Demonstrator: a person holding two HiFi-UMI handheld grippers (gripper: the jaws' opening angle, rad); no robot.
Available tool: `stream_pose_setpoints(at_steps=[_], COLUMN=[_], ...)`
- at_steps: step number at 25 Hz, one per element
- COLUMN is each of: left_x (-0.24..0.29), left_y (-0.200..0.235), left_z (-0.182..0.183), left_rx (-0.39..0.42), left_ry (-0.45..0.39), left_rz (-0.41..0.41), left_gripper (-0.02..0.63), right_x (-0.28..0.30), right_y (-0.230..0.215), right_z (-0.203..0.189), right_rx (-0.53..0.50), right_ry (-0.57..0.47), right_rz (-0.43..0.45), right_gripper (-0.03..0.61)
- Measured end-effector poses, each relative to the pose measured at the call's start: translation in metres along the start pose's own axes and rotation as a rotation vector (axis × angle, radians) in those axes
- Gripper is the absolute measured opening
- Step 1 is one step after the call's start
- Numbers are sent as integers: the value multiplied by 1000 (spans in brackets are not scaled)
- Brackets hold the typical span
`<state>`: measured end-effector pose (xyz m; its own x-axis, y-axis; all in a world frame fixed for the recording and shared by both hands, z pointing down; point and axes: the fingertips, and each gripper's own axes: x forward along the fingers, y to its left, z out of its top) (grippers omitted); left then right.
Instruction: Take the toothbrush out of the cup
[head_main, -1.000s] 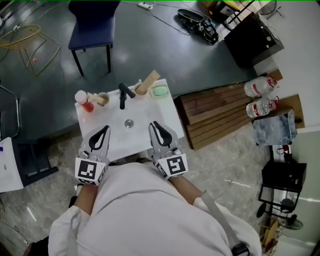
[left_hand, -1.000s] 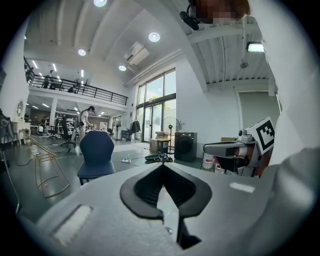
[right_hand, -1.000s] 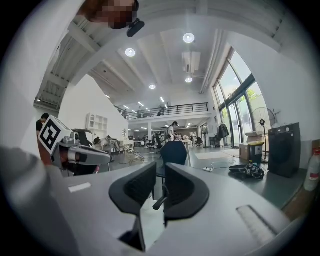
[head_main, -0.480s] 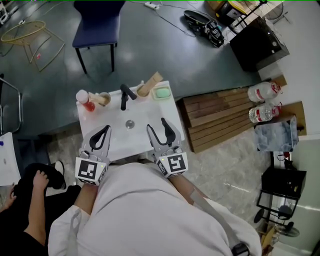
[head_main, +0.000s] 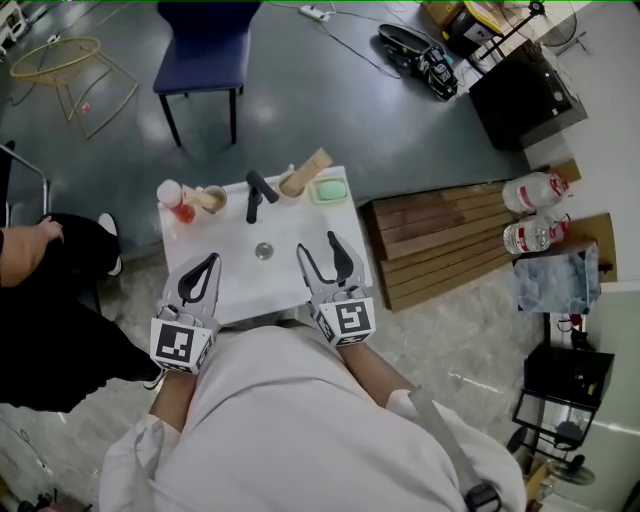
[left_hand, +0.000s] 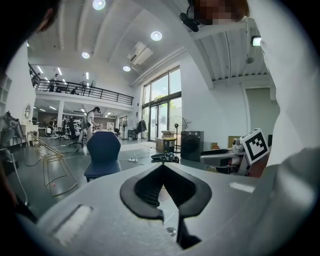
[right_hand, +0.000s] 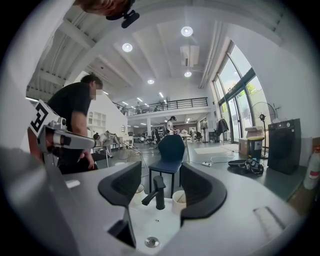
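Jaws on the right gripper (head_main: 318, 247) are opening, nothing between them; left gripper (head_main: 206, 264) jaws are sitting together, empty. Toothbrush (head_main: 311, 165) is leaning in the cup (head_main: 292, 185) beside the faucet (head_main: 257, 192), across the desk (head_main: 300, 215).

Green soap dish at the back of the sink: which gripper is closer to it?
Right. The right gripper, jaws opening and empty, is in front of the green soap dish on its side; the left gripper, shut, is off across the sink.
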<state>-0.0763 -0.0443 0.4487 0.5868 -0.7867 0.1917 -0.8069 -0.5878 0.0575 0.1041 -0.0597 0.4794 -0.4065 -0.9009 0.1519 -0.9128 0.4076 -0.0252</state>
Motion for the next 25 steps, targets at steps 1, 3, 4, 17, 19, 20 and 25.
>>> stream_pose_setpoints(at_steps=[1,3,4,17,19,20,25], left_x=[-1,-4,-6,-21,-24,-25,-25], left_y=[1,4,5,13,16,17,23], left_z=[1,3,5,2,3,4,8], left_rx=[-1,-1,-1,-7,-8,-8,-4], left_ry=[2,3,5,21,19,19,20], left_rz=[7,23,31,104,117,122,144], left_gripper=[6,6,6,6,6,6,6], right_x=[4,12,16,87,98,104,129], right_y=[-2,-8,-12,-61,-68,-72,-87], right_z=[-3,-9,-11,-66,-75,-79,-104], right_rx=[-3,-3,-1,15,21,22,37], right_ry=[6,20,27,155,176,189,252], right_rz=[1,0,-2,-23,-26,-28,-32], right_gripper=[249,245,244,236,236,236,235])
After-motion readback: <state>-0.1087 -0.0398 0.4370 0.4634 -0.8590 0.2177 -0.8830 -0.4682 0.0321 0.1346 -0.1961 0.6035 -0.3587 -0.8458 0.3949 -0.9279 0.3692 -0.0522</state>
